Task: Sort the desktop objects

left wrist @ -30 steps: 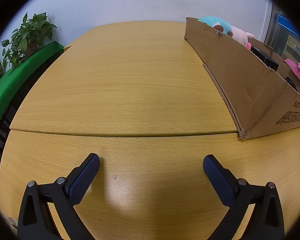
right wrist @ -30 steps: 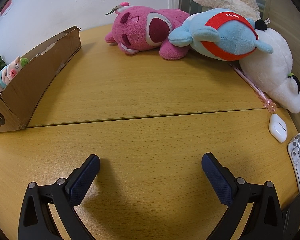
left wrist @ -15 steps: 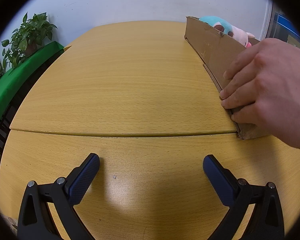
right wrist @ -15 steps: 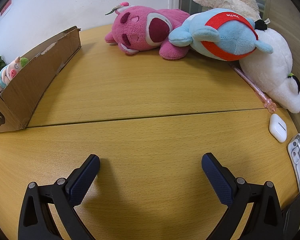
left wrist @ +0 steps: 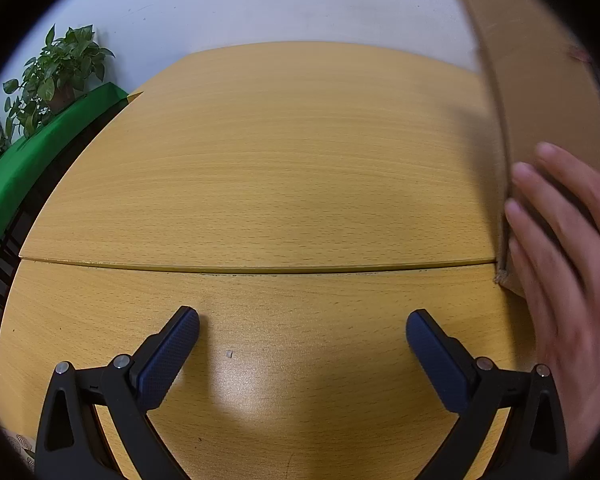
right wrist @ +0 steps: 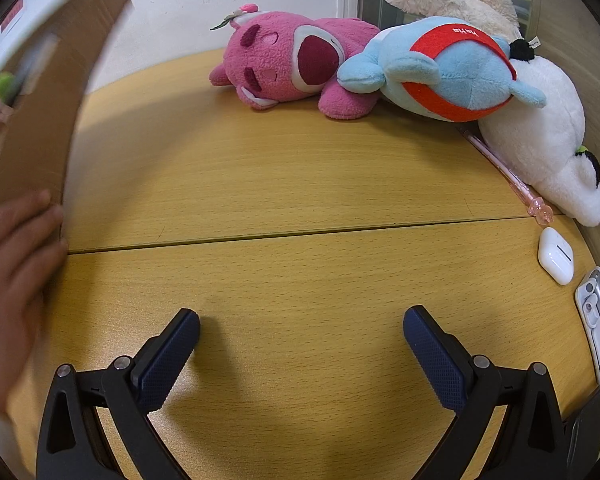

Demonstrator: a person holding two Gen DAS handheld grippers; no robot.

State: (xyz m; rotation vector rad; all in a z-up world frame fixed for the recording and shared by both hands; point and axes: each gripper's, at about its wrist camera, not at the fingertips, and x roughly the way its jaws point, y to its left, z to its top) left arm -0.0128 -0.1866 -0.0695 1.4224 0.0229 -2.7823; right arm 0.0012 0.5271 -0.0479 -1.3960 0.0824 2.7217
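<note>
A bare hand [left wrist: 572,280] grips the blurred, tilted cardboard box [left wrist: 540,92], its contents perhaps toys; left gripper [left wrist: 302,334] and right gripper [right wrist: 301,334] gape wide, empty.

We see a brown cardboard box [right wrist: 48,92] at upper left, a honey-yellow woodgrain table [right wrist: 300,184], a pink plush [right wrist: 288,64], a light-blue plush [right wrist: 456,76] banded red, and navy cross-hatched pads [right wrist: 168,364].

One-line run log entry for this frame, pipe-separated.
left gripper open, empty | right gripper open, empty | bare hand tilting cardboard box | plush toys unsorted on table
</note>
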